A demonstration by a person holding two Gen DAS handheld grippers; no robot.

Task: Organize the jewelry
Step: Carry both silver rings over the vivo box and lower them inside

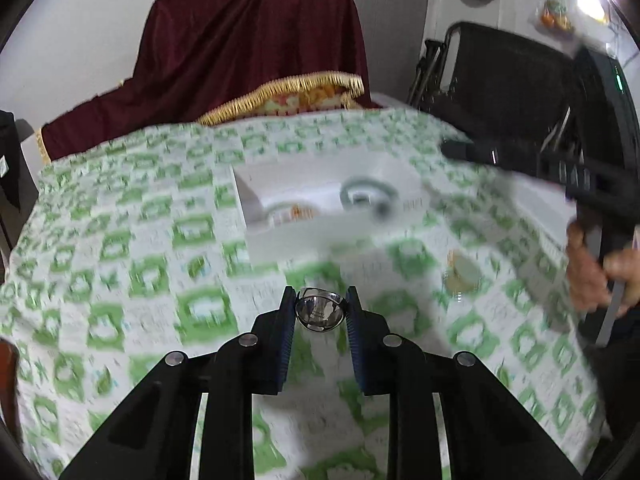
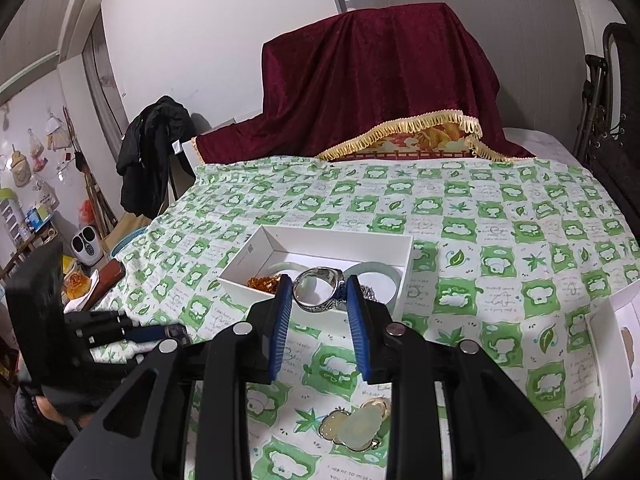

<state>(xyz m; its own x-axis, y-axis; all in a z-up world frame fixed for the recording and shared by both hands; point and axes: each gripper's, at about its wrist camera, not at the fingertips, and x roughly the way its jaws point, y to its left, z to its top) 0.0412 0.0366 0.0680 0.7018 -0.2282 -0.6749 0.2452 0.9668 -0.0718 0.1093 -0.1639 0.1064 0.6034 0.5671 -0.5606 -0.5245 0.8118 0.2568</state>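
Your left gripper [image 1: 320,312] clamps a silver ring [image 1: 319,309]; your right gripper [image 2: 319,300] clamps a patterned ring [image 2: 320,289] near the white box [image 2: 276,246].

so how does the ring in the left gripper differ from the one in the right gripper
The left gripper holds a plain polished ring with a smooth, mirror-like band; the right gripper holds a patterned ring with dark engraved decoration on its outer side. The plain ring hangs over bare green-and-white cloth; the patterned ring sits in front of the white box. Both are silver-coloured and pinched between blue pads.
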